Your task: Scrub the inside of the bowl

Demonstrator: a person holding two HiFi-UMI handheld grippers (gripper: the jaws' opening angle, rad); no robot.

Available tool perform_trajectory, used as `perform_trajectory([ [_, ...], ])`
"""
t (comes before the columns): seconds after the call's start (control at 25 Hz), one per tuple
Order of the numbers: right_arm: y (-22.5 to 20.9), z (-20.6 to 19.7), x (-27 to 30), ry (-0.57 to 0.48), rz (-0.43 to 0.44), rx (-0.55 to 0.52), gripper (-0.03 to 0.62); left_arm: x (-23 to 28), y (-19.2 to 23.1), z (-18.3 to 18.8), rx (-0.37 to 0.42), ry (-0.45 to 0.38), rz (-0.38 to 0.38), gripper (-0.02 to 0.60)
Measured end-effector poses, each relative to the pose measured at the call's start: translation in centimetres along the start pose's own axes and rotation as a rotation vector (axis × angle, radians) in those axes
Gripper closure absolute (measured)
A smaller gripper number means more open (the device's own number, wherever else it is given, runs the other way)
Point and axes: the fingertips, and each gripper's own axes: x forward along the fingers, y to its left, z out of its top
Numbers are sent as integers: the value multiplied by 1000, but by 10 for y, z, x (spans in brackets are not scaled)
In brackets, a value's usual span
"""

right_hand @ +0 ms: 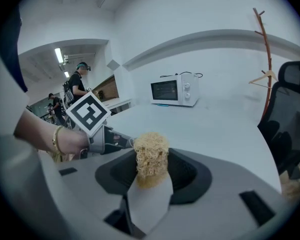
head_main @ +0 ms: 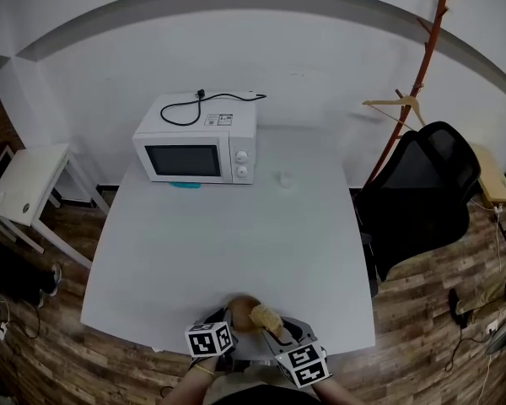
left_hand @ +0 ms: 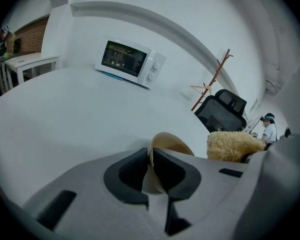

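at the very bottom of the head view, closest to the viewer, two hand-held grippers sit side by side over the near edge of a white table, each carrying a cube with black-and-white square markers. the left gripper has its dark pads drawn narrow and pressed onto the thin rim of a tan bowl – the rim runs up between the pads, and the bowl stands tipped on its edge rather than flat. the right gripper is clamped on a pale, fibrous yellow scrubber, which sticks up out of its jaws. in the head view the scrubber sits just to the right of the bowl, at the table's near edge; whether the two touch cannot be told. in the right gripper view the person's hand, with a gold bracelet at the wrist, grips the left gripper just below its marker cube. far across the table, well apart from the bowl, a white microwave stands near the back edge with a black cord coiled on its top. a black office chair is just beside the table's right side, and a reddish wooden coat stand rises behind it. a small white side table stands on the wooden floor to the left – well apart from the main table.
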Motion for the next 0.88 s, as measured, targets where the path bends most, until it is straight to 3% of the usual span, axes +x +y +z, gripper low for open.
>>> perform_trajectory([
  [0.32,-5,-16,-19,-15,-82,83,421,6,3,7,11,-11,-12,534],
  [0.44,-5,-14,-26,-36,-108,102,421,3,1,9,13,-22,-33,439],
  [0.64,3,-3,-34,-82,-139,107,421,-15,1,16,31,-58,-46,434],
  [0.88,23,4,-41,-120,-159,137,421,-50,-8,17,42,-73,-120,434],
])
